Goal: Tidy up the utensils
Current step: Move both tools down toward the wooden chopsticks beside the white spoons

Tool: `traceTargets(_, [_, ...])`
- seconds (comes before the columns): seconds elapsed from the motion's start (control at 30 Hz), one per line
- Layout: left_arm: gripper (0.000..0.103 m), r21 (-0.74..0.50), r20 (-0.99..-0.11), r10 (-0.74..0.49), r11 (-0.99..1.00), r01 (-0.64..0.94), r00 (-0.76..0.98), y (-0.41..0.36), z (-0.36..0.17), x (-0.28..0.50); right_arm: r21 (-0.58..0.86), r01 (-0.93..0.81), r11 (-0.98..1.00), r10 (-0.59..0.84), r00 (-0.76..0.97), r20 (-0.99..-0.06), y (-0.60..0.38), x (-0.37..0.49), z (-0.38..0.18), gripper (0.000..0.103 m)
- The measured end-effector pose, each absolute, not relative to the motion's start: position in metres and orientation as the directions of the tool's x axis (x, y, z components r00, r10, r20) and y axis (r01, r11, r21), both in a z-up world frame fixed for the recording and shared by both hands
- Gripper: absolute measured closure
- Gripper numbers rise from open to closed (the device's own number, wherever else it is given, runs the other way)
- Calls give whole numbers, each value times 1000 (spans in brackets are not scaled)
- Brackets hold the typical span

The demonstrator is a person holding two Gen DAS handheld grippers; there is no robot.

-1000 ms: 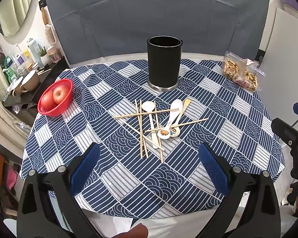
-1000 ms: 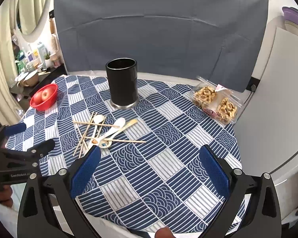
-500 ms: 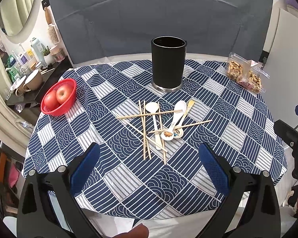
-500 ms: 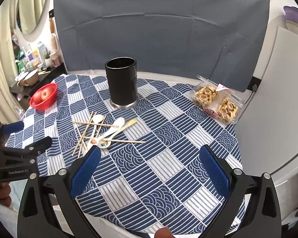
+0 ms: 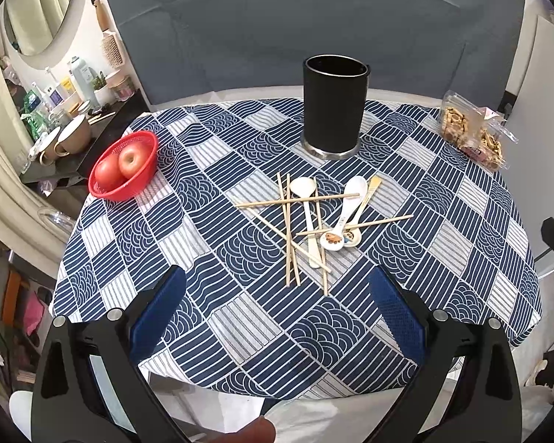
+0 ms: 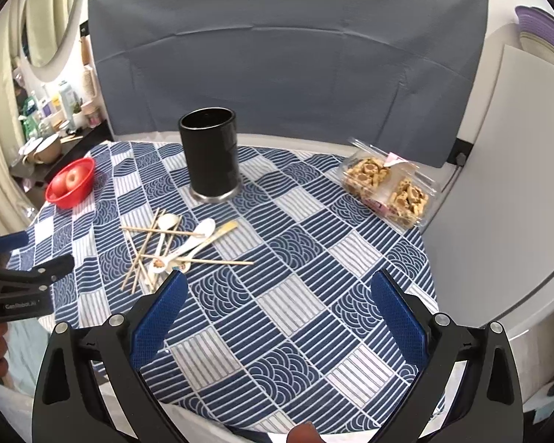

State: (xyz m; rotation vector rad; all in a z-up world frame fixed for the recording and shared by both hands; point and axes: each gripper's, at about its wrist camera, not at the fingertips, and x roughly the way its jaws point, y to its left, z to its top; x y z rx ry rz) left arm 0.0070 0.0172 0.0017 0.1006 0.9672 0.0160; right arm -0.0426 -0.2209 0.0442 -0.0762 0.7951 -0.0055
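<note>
A black cylindrical utensil holder (image 5: 334, 107) stands upright at the back middle of the round table; it also shows in the right wrist view (image 6: 212, 157). In front of it lies a loose pile of wooden chopsticks (image 5: 289, 232) and white ceramic spoons (image 5: 345, 212), crossed over each other; the pile shows in the right wrist view (image 6: 173, 243). My left gripper (image 5: 277, 317) is open and empty, above the table's near edge, short of the pile. My right gripper (image 6: 277, 317) is open and empty, over the table's near right part.
A red basket with two apples (image 5: 123, 166) sits at the table's left edge. A clear box of snacks (image 5: 472, 133) sits at the back right. A grey backdrop stands behind the table. A cluttered shelf with cups (image 5: 66, 136) is off to the left.
The left gripper has risen and drawn back a little, so the table looks lower and smaller in its view. The right gripper has shifted slightly. Nothing on the table moved.
</note>
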Motion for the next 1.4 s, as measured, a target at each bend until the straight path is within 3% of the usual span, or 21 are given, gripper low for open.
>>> traceTargets(0.63, [6, 103, -866, 124, 992, -71, 485, 52, -22, 17, -98, -67, 993, -37, 612, -790, -243, -41, 17, 8])
traceTargets(1.4, [6, 54, -927, 167, 946, -320, 337, 65, -76, 80, -116, -550, 827, 142, 403, -904, -195, 70, -51, 8])
